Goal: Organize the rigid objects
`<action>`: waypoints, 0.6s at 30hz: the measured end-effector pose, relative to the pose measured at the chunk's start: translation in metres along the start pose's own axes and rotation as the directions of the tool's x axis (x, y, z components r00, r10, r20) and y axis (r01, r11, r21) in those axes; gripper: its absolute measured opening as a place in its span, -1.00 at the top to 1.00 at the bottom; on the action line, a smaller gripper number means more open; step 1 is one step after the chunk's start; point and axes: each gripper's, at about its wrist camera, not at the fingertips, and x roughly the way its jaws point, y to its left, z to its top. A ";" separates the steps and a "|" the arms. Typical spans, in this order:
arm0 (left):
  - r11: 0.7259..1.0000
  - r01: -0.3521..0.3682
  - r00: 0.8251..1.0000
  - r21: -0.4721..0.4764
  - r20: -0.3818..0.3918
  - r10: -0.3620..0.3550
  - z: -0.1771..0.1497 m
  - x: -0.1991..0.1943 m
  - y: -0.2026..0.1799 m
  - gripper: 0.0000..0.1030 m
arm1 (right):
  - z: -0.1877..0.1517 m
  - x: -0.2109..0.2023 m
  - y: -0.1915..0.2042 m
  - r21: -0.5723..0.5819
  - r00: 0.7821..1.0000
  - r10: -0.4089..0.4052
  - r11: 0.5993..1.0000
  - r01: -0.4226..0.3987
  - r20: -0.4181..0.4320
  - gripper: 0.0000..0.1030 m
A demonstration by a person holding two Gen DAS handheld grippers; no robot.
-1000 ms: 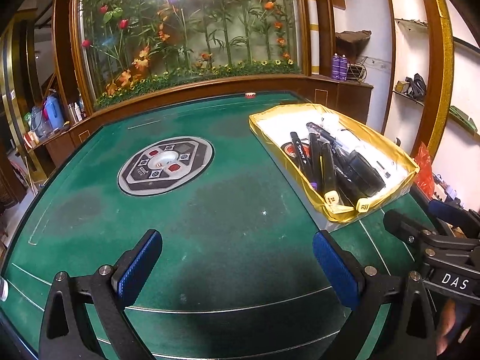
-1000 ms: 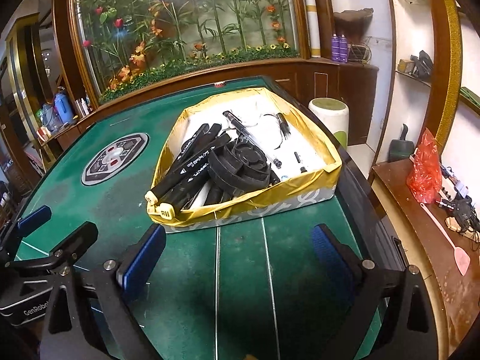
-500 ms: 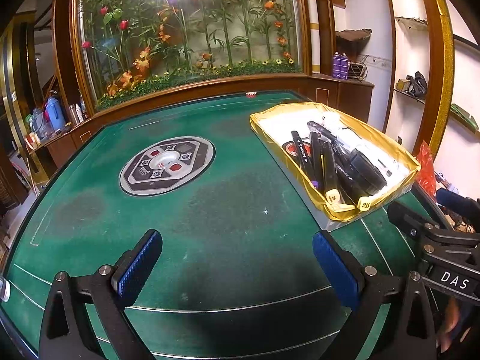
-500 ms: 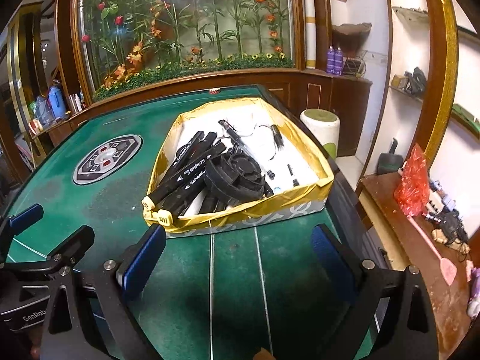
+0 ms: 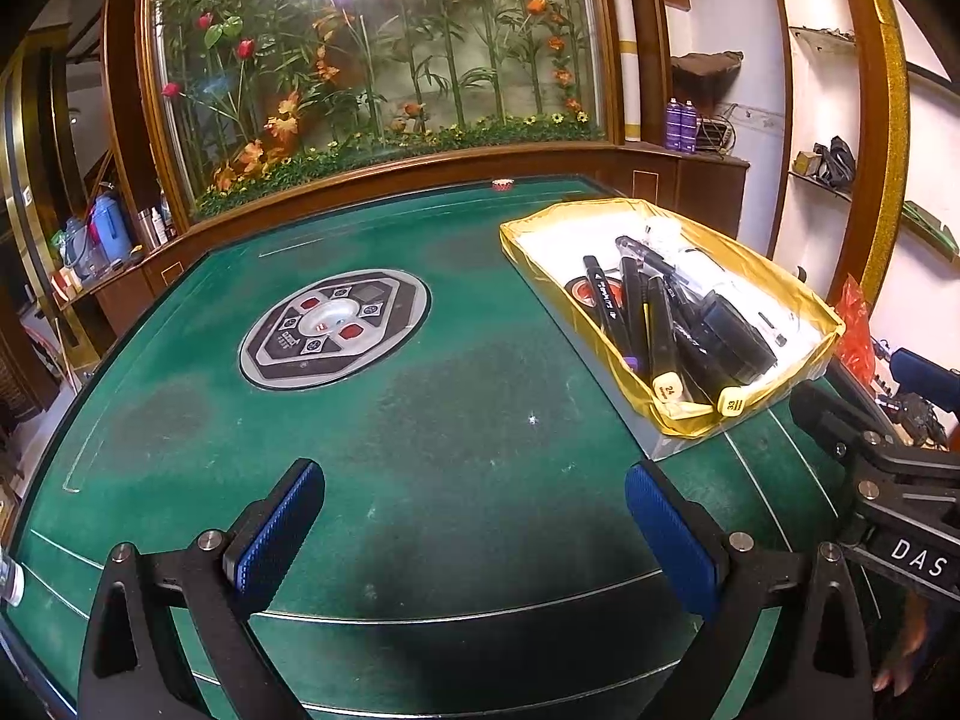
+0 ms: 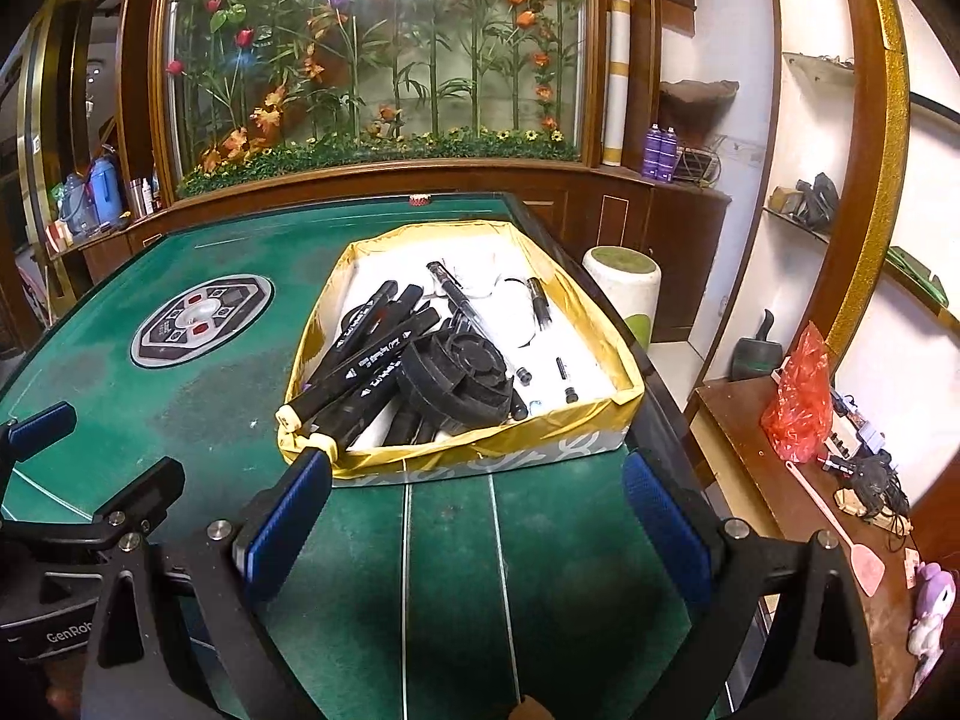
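Hovering over the green felt table (image 5: 420, 420), my left gripper (image 5: 474, 516) has its blue-padded jaws wide apart, empty; my right gripper (image 6: 477, 516) is likewise spread and empty. Just beyond its tips sits the gold-lined cardboard box (image 6: 480, 450), holding black marker pens (image 6: 366, 360), a black round ribbed disc (image 6: 462, 369) and thin pens (image 6: 540, 303).

Wood-framed flower display (image 5: 372, 60), white walls (image 5: 726, 12)

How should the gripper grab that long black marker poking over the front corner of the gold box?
Probably from above with the right gripper, pinching the marker across its narrow barrel mid-length. It lies on top of the pile, its pale cap over the box corner.
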 end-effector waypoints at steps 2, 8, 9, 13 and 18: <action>1.000 -0.001 1.000 0.000 0.000 0.001 0.000 0.000 0.000 -0.97 | 0.000 0.000 0.000 -0.005 1.000 -0.007 1.000 0.007 0.002 -0.89; 1.000 -0.003 1.000 0.003 0.001 0.003 0.000 0.001 -0.001 -0.97 | 0.001 0.000 0.002 -0.020 0.999 -0.036 0.999 0.036 -0.003 -0.89; 1.000 -0.004 1.000 0.004 0.001 0.004 0.000 0.001 -0.001 -0.97 | 0.001 0.000 0.003 -0.024 0.999 -0.039 0.999 0.039 -0.003 -0.89; 1.000 -0.008 1.000 0.003 0.001 0.008 0.000 0.001 -0.001 -0.97 | 0.000 0.000 0.004 -0.029 0.999 -0.047 0.998 0.047 -0.004 -0.89; 1.000 -0.008 1.000 0.007 0.001 0.008 -0.001 0.001 -0.001 -0.97 | 0.001 -0.001 0.007 -0.044 0.997 -0.078 0.996 0.078 -0.002 -0.89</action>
